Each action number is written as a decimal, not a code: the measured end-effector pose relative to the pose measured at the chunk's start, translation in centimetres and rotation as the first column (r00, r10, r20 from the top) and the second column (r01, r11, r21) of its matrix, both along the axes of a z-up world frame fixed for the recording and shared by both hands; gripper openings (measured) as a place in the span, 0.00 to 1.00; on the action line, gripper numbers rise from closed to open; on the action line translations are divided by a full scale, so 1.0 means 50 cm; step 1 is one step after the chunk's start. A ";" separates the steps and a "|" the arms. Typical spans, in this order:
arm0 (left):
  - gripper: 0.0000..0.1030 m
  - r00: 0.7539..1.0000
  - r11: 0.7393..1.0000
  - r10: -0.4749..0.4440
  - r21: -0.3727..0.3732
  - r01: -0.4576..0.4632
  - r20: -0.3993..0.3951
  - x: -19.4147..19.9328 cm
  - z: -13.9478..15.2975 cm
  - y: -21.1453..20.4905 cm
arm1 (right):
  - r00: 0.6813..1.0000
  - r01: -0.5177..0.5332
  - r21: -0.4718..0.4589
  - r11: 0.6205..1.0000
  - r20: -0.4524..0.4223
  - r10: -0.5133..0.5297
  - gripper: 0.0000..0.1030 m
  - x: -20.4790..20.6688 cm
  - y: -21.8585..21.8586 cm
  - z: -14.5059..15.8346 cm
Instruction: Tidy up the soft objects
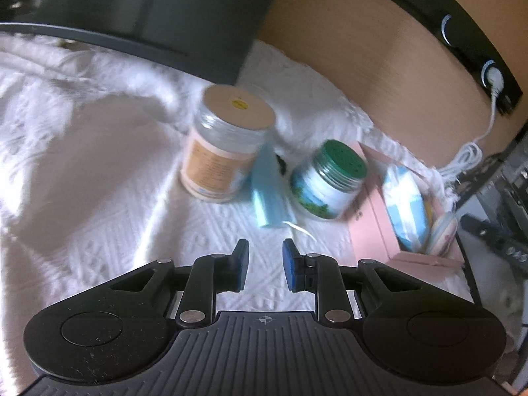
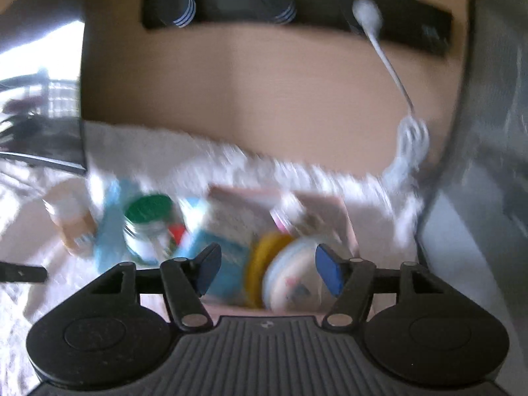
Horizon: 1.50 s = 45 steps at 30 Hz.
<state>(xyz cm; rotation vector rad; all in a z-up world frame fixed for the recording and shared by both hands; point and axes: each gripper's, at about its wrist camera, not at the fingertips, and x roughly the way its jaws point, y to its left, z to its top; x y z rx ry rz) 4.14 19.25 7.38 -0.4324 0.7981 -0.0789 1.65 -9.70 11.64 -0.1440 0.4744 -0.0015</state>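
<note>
A pink box (image 1: 373,227) lies open-topped on the white cloth, ahead and to the right of the left gripper (image 1: 265,257). Standing on edge inside it is a soft blue-and-white packet (image 1: 407,208), and against the packet's near end leans a round pale pouch (image 1: 442,232) with a faint print. From the right gripper (image 2: 269,265), the same box (image 2: 333,208) sits directly ahead, the round pouch (image 2: 290,277) just beyond the parted fingertips, a yellow-rimmed disc (image 2: 260,260) beside it; blur hides finer detail.
</note>
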 end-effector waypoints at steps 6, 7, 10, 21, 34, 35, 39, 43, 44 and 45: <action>0.24 0.998 0.998 0.067 0.008 -0.067 0.010 -0.040 0.012 0.061 | 0.971 -0.239 -0.071 0.968 -0.036 0.237 0.62 0.024 0.158 0.002; 0.24 0.997 0.997 0.077 0.006 -0.077 0.010 -0.048 0.012 0.072 | 0.962 -0.270 -0.075 0.960 -0.059 0.266 0.61 0.036 0.186 -0.010; 0.24 0.995 0.995 0.101 -0.007 -0.101 0.003 -0.074 0.009 0.106 | 0.943 -0.322 -0.108 0.941 -0.127 0.308 0.54 0.082 0.271 -0.060; 0.24 0.990 0.989 0.135 -0.049 -0.136 -0.035 -0.139 -0.027 0.187 | 0.942 -0.297 -0.329 0.896 -0.256 0.219 0.40 0.226 0.411 -0.235; 0.24 0.998 0.998 0.037 -0.048 -0.039 -0.043 -0.079 -0.024 0.126 | 0.952 -0.234 -0.132 0.963 -0.234 0.199 0.03 0.113 0.279 -0.111; 0.24 0.999 0.998 0.021 -0.052 -0.024 -0.041 -0.072 -0.023 0.115 | 0.947 -0.233 -0.105 0.967 -0.249 0.202 0.03 0.095 0.262 -0.105; 0.24 0.997 0.995 -0.077 -0.069 0.076 -0.022 -0.038 -0.014 0.061 | 0.911 -0.250 0.001 0.968 -0.340 0.235 0.03 0.017 0.208 -0.113; 0.24 0.988 0.985 -0.153 -0.083 0.151 -0.023 -0.018 -0.017 0.006 | 0.876 -0.268 0.008 0.963 -0.414 0.247 0.03 -0.039 0.186 -0.152; 0.24 0.985 0.982 -0.170 -0.085 0.167 -0.026 -0.012 -0.018 -0.008 | 0.872 -0.266 0.012 0.964 -0.424 0.246 0.03 -0.048 0.181 -0.159; 0.24 0.983 0.980 -0.182 -0.087 0.179 -0.030 -0.009 -0.020 -0.020 | 0.868 -0.258 0.017 0.966 -0.435 0.240 0.03 -0.056 0.177 -0.166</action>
